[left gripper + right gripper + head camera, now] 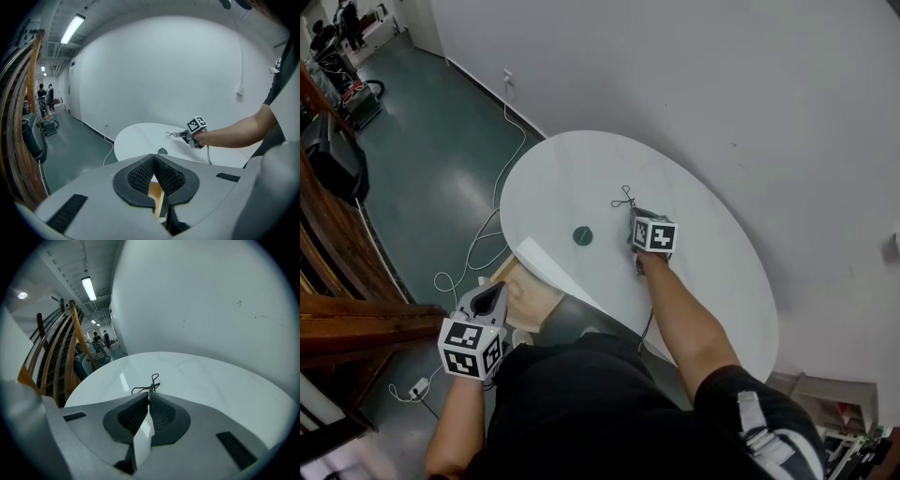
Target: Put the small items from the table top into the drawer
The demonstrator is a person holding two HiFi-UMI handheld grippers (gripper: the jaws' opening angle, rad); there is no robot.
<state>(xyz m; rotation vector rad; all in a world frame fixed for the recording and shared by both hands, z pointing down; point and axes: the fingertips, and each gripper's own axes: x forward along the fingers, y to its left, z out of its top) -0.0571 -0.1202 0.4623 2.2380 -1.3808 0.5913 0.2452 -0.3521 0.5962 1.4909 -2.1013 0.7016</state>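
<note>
White oval table (712,281) against a plain wall, with an open wooden drawer (523,292) at its near-left edge. My left gripper (153,157) sits beside the drawer, jaws together. My right gripper (148,397) is clamped on a black wire clip (149,386) at mid-table, right of a green disc (582,235). I judge the clip light, springy and prone to slip, best held where its loops cross.

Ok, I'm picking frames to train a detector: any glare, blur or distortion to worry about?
Head view: sharp, the table evenly lit. Left gripper view: strong fisheye bend, black corners, ceiling lamp blown out. Right gripper view: same bend, a bright glare streak on the table.
</note>
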